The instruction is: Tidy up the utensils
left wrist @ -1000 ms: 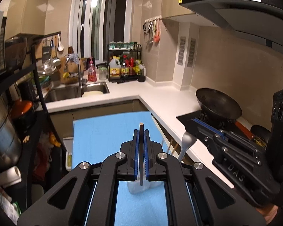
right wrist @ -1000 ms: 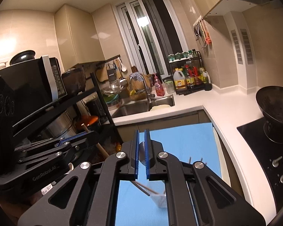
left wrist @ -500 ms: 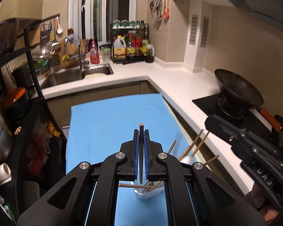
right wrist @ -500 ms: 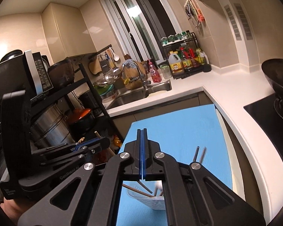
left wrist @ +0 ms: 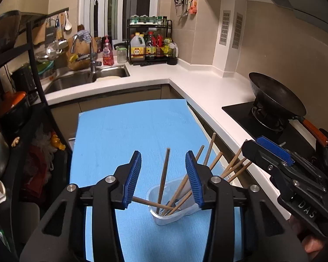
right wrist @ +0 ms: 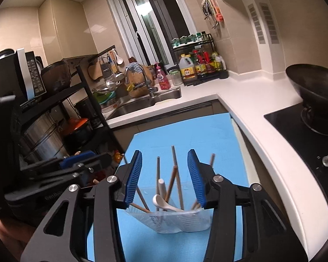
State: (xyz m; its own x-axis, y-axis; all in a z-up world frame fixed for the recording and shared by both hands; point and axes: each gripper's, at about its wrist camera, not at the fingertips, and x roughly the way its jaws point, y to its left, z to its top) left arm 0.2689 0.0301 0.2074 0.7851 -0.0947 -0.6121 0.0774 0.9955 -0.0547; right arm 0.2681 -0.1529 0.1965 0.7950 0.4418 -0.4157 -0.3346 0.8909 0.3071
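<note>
Left gripper (left wrist: 163,175) wide, nothing held, above clear holder (left wrist: 172,205) w/ chopsticks (left wrist: 164,175) at lower centre, on blue mat (left wrist: 131,135). Right gripper (right wrist: 164,174) wide, empty, over same holder; white spoon (right wrist: 164,203) inside. Wok (left wrist: 275,97) right, sink (left wrist: 85,78) upper left.

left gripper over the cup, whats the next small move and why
Probably lift the left gripper straight up and back. It is open and empty, one chopstick stands between its fingers, leaning in the clear cup on the blue mat. Lifting clear avoids knocking the chopstick or tipping the cup. The right gripper is open too.
</note>
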